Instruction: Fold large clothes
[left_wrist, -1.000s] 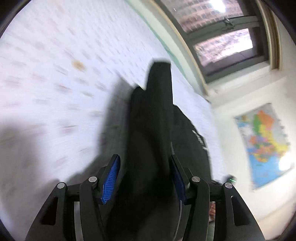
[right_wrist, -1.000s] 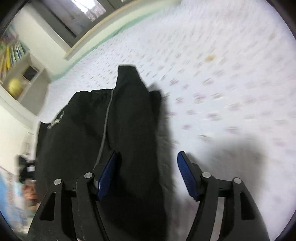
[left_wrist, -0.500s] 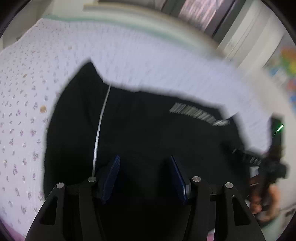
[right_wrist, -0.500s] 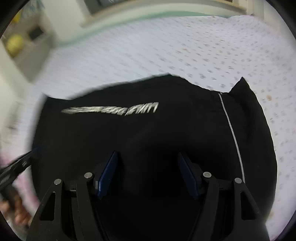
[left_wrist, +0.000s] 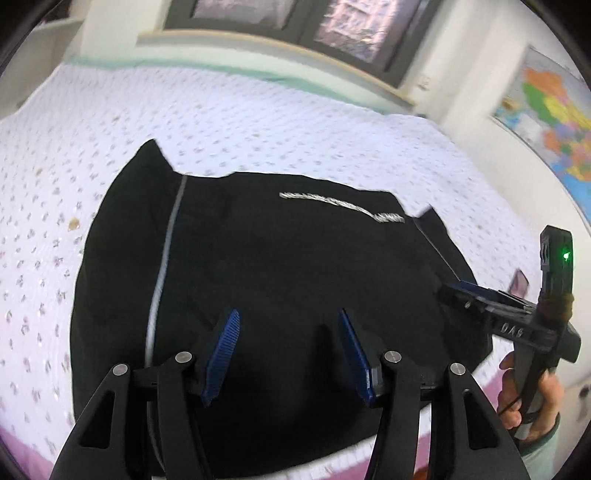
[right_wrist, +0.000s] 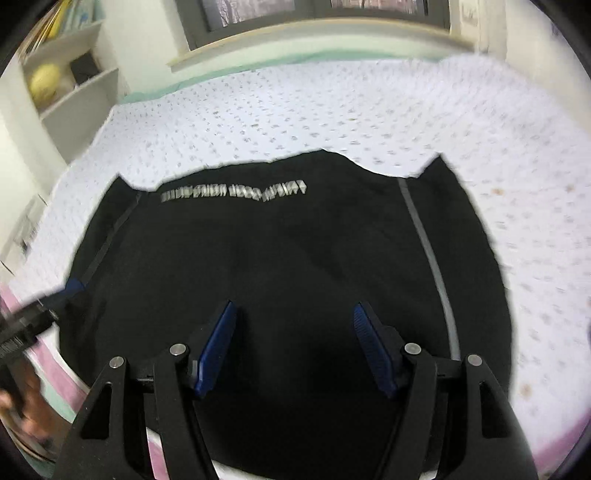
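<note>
A large black garment with white lettering and a grey side stripe lies folded flat on a bed, also seen in the right wrist view. My left gripper is open and empty, hovering over the garment's near edge. My right gripper is open and empty above the garment's near middle. The right gripper's body and the hand holding it show at the right of the left wrist view. The left gripper's tip shows blurred at the left edge of the right wrist view.
The bed has a white floral sheet with a pink near edge. A window sill runs behind the bed. White shelves stand at the left, a wall map hangs at the right.
A second ago the left gripper held a bunched black fold and the right was beside it. Both have let go and pulled back; the garment now lies flat and wide.
</note>
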